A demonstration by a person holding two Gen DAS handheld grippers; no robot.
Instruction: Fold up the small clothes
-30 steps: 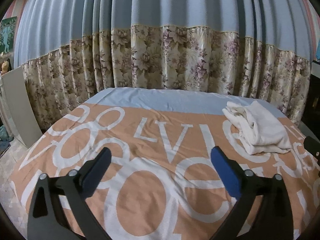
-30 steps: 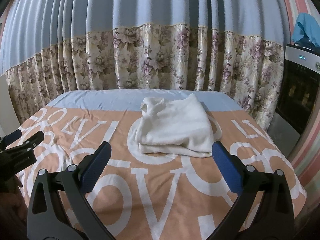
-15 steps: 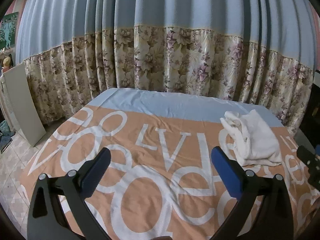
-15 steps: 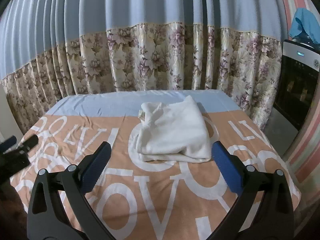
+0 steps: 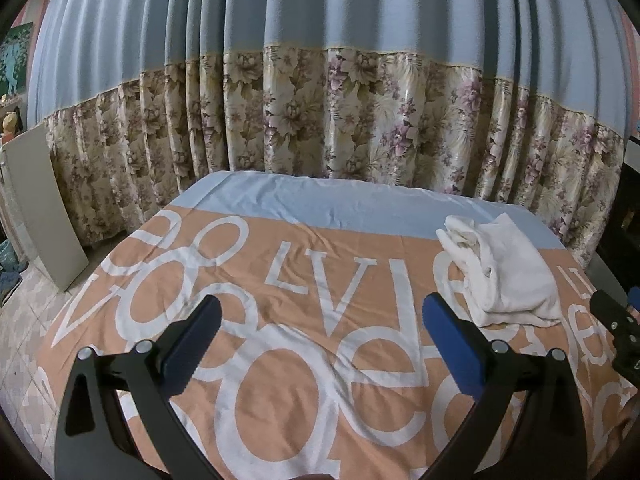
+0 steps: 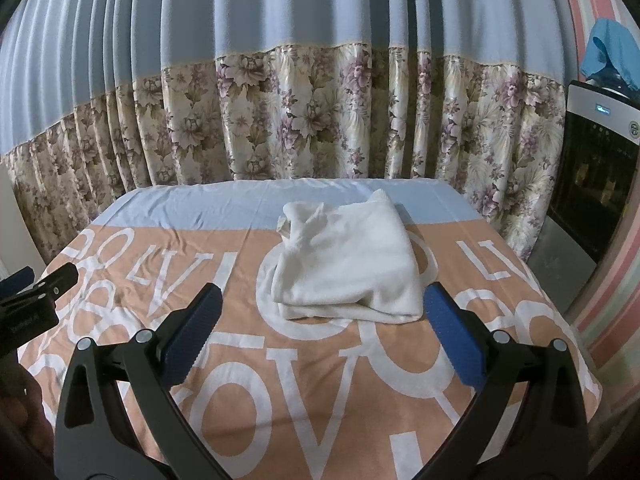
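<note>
A white garment [image 6: 348, 264] lies folded in a loose bundle on the bed's orange and white lettered sheet [image 6: 320, 380]; in the left wrist view the same garment [image 5: 500, 276] is at the right. My right gripper [image 6: 323, 307] hovers open just in front of the bundle, nothing between its blue pads. My left gripper [image 5: 320, 312] is open over bare sheet [image 5: 280, 360], well left of the garment. Each gripper shows at the edge of the other's view: the right one [image 5: 616, 320] and the left one [image 6: 36, 292].
A blue and floral curtain [image 6: 304, 120] hangs close behind the bed. A dark appliance [image 6: 596, 168] with a blue cloth [image 6: 612, 52] on top stands at the right. A pale board [image 5: 48, 208] leans by the tiled floor [image 5: 20, 320] on the left.
Both grippers have pulled back and risen from the bed, so the garment looks smaller and farther. The garment has not moved. Both stay open.
</note>
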